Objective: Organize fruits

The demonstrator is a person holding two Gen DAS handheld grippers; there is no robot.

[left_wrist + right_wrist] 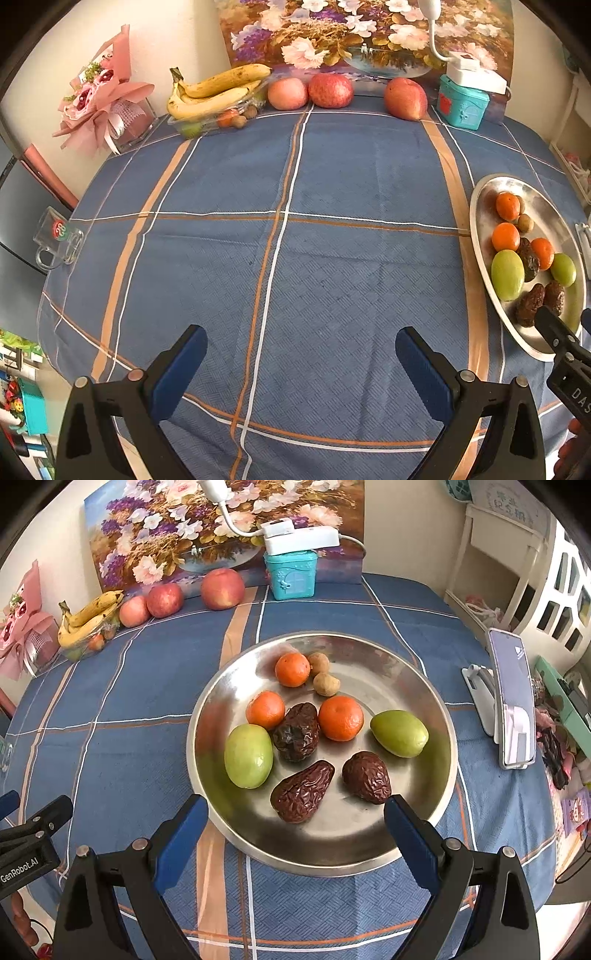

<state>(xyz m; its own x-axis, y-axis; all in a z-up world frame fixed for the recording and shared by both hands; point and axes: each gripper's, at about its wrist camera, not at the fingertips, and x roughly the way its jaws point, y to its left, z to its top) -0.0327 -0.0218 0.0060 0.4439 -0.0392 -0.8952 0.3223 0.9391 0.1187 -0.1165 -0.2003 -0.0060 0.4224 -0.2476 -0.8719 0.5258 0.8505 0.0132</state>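
The metal plate (436, 716) sits on the blue checked worktop (288, 229) and carries the small fruit: three mandarins (340, 718), two green jujubes (248, 755), three wrinkled dried dates (302, 791) and two little brown longans (326, 684). The right tongs (295, 812) hover at the plate's near rim, spread wide and gripping nothing, with the nearest date lying just beyond the gap between the pads. Left of the plate, over bare cloth, the left tongs (301, 350) hang equally wide open and empty. Far behind the plate, along the painted flower picture (221, 528), stand three apples (330, 89), and further left of them a clear tray (192, 127) with bananas (218, 90) on top and small fruit underneath; a teal box (291, 574) stands behind the plate too. The step in hand looks like picking one date. To do it well, I would line the pads across its narrow waist rather than its length, come down without nudging the neighbouring jujube or the second date, and close gently, since the soft wrinkled skin probably dents and may slide on the slick metal.
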